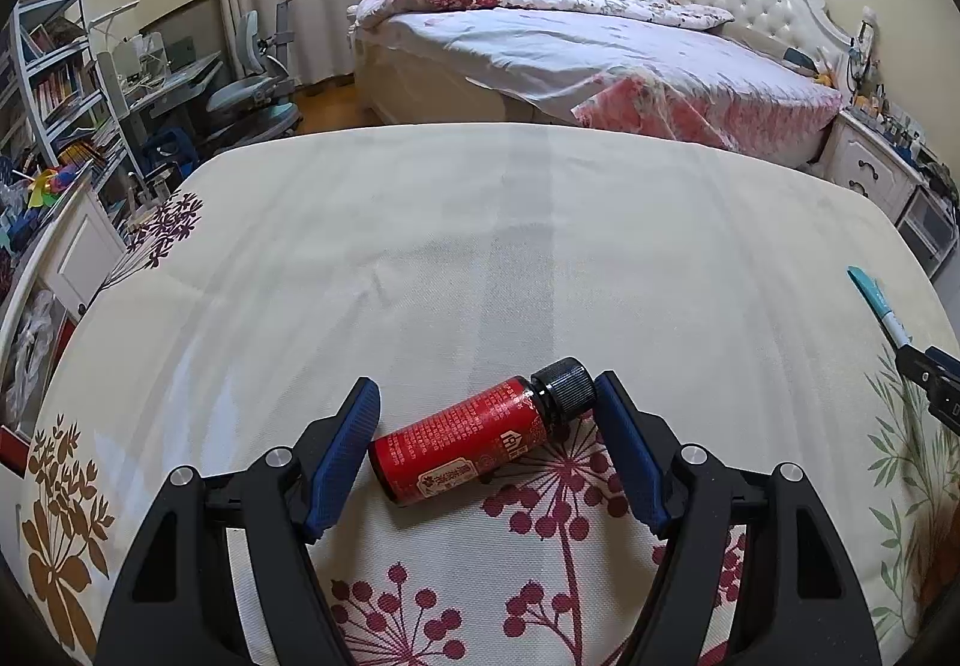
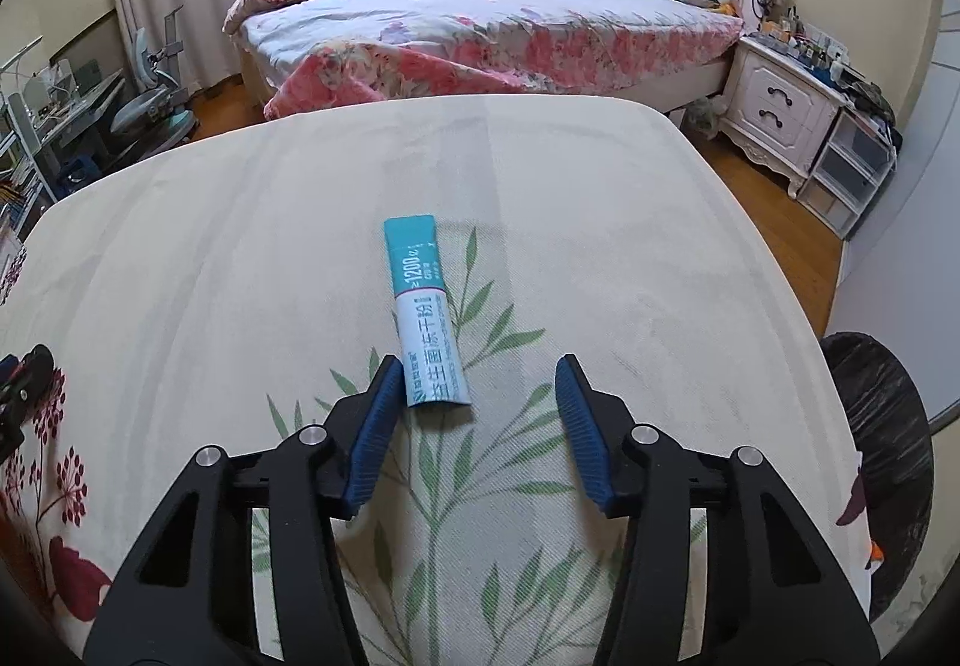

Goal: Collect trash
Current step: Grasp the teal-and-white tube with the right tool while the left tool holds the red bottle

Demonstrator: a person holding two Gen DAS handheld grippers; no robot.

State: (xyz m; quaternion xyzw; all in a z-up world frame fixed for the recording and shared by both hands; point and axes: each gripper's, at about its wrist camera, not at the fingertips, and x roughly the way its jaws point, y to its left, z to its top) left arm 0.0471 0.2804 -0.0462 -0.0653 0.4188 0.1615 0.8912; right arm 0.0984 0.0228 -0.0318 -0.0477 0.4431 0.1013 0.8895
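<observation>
A small red bottle [image 1: 465,435] with a black cap lies on its side on the cream floral tablecloth [image 1: 480,246]. My left gripper [image 1: 489,387] is open, its blue pads either side of the bottle, the right pad close to the cap. A teal and white sachet [image 2: 426,312] lies flat on the cloth. My right gripper [image 2: 477,366] is open just behind the sachet's near end, which lies close to the left pad. The sachet also shows in the left wrist view [image 1: 876,306], at the far right.
A black-lined bin [image 2: 882,456] stands past the table's right edge. Beyond the table are a bed [image 2: 480,24], a white nightstand [image 2: 780,108], and a desk with a chair [image 1: 252,84] and bookshelves [image 1: 54,84] at left. The other gripper [image 2: 24,390] shows at left.
</observation>
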